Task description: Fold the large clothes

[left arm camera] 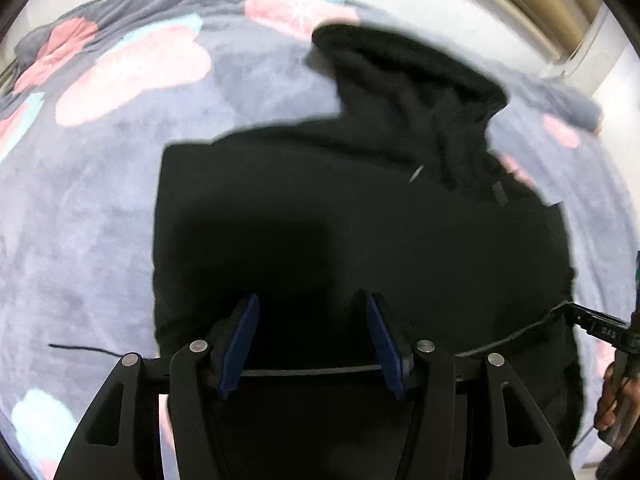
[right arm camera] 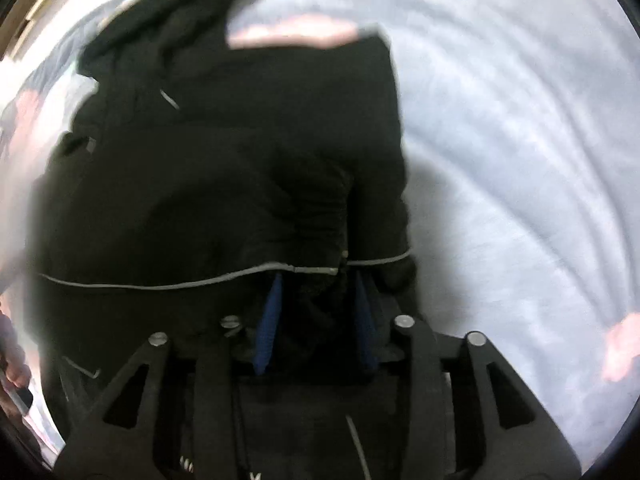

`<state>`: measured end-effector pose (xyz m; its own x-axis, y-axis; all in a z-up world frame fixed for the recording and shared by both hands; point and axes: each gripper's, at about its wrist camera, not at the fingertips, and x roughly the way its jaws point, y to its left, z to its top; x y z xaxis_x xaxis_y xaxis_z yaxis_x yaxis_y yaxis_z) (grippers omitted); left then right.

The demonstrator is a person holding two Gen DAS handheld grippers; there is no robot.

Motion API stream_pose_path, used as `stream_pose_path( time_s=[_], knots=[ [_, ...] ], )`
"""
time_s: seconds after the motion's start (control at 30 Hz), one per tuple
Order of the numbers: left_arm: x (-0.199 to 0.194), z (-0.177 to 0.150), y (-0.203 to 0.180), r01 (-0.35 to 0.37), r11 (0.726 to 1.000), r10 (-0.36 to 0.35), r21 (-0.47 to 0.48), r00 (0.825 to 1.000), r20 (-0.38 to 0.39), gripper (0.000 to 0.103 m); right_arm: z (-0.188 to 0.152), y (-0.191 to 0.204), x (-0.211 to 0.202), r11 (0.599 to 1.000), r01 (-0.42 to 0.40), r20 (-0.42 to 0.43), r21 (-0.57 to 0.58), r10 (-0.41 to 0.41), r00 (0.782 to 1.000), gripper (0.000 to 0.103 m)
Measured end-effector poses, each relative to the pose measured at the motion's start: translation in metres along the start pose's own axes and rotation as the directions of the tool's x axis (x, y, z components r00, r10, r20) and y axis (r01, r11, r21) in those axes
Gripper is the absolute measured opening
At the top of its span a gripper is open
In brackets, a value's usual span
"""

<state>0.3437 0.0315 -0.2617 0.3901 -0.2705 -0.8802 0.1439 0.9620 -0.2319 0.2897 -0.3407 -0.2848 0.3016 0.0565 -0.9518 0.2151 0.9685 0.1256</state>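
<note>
A large black hooded garment (left arm camera: 360, 208) lies on a grey-blue blanket (left arm camera: 100, 208), its hood (left arm camera: 408, 80) toward the far side. My left gripper (left arm camera: 312, 308) is over the garment's near edge, blue pads wide apart, with dark cloth between and under them; I cannot tell if it grips. In the right wrist view the garment (right arm camera: 224, 168) is bunched up, with a grey piped hem (right arm camera: 160, 286) running across. My right gripper (right arm camera: 318, 284) has its blue pads partly closed with bunched black cloth between them. The right gripper also shows at the right edge of the left wrist view (left arm camera: 596, 324).
The blanket (right arm camera: 520, 160) has pink and teal flower shapes (left arm camera: 136, 72) and covers the whole surface. A thin dark cord (left arm camera: 84, 349) lies on it at the left. A white wall and a wooden strip (left arm camera: 532, 4) stand at the far right. A hand (left arm camera: 612, 400) holds the right gripper.
</note>
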Motion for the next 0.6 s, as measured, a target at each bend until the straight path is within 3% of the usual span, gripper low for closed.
stream_pose_path(
  time_s=[0.1, 0.17, 0.27, 0.43, 0.6],
  knots=[
    [-0.033, 0.010, 0.002, 0.065, 0.998, -0.063, -0.024, 0.995, 0.077, 0.058, 0.007, 0.012, -0.048, 0.998, 0.023, 0.132, -0.060, -0.015, 0.991, 0.050],
    [-0.040, 0.018, 0.004, 0.074, 0.997, -0.070, -0.031, 0.992, 0.103, 0.058, 0.017, 0.022, -0.059, 0.996, 0.029, 0.174, -0.085, -0.014, 0.985, 0.053],
    [-0.024, 0.028, 0.013, 0.030, 0.997, -0.025, -0.070, 0.996, 0.081, 0.058, 0.029, 0.034, -0.039, 0.995, 0.017, 0.153, -0.101, -0.001, 0.988, 0.052],
    [0.043, 0.022, 0.041, -0.077, 0.987, 0.067, -0.140, 0.995, -0.073, 0.057, 0.024, 0.031, 0.035, 0.996, 0.061, 0.008, -0.064, -0.060, 0.998, 0.049],
    [0.050, 0.027, 0.035, -0.120, 0.987, 0.111, -0.109, 0.990, -0.087, 0.060, 0.018, 0.039, 0.040, 0.985, 0.119, 0.022, -0.125, -0.117, 0.993, 0.051]
  ],
)
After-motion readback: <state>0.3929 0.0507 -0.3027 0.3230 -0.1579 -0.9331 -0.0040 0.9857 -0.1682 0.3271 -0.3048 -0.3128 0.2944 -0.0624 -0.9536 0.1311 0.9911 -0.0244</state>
